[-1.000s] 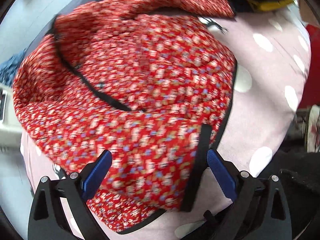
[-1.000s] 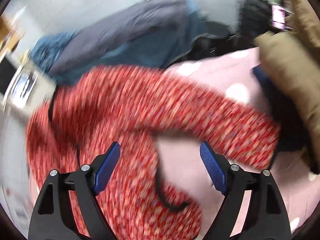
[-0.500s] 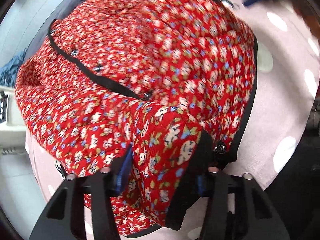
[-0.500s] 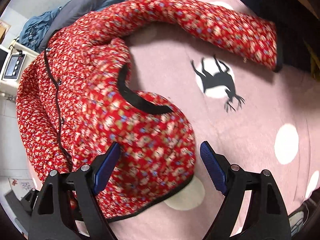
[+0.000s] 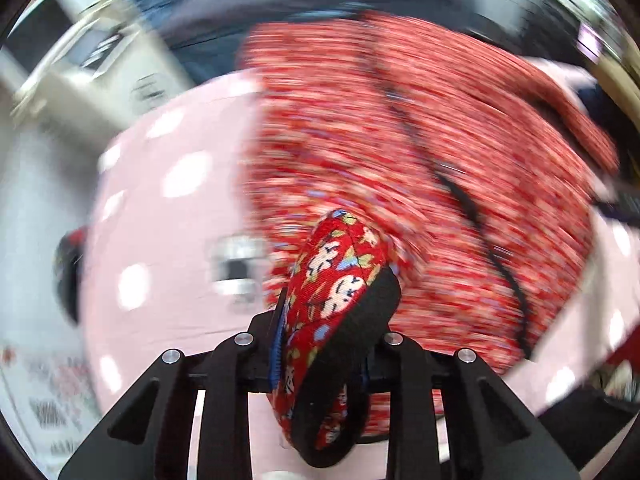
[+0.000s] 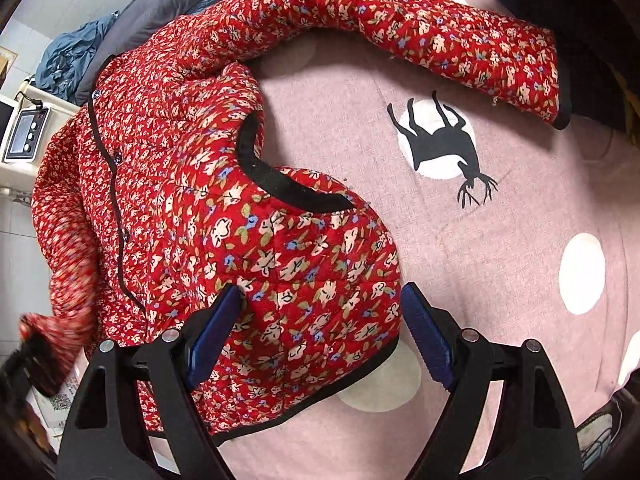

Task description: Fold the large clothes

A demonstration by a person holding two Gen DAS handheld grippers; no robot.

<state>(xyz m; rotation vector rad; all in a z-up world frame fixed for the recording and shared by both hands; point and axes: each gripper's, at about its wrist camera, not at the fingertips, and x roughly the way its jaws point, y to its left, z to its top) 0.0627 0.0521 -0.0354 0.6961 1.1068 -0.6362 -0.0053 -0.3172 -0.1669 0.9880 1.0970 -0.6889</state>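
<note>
Left gripper (image 5: pixel 328 336) is pinched on the black-trimmed edge of the red floral jacket (image 6: pixel 224 208). That bit of cloth is sharp in my left wrist view, everything behind it is streaked, so I read that arm as mid-swing. Which corner it holds I can't tell from the blur.

Right gripper (image 6: pixel 320 332) is spread wide, holding nothing. Its blue pads (image 6: pixel 212 340) straddle the near corner of the jacket, one on each side. Whether they touch the cloth I can't tell.

Jacket lies on the pink spotted bedspread (image 6: pixel 500 248), body toward the left, buttoned front running roughly near to far along its left side. The black collar (image 6: pixel 280 172) sits just beyond my right gripper.

Farther out, one sleeve (image 6: pixel 420 36) runs off to the far right, long axis roughly left to right, black cuff at its right end, just past the deer print (image 6: pixel 444 148). It lies flat, not folded in.

Key relation for the next move: that sleeve is well apart from both grippers, far and right. The right arm is free and on that side, so I judge it the better one to fetch the cuff and bring it left over the body. Left arm is busy with its edge.

Beyond the jacket: a grey garment (image 6: pixel 160 12) and a blue one (image 6: pixel 68 60) at the far left.
</note>
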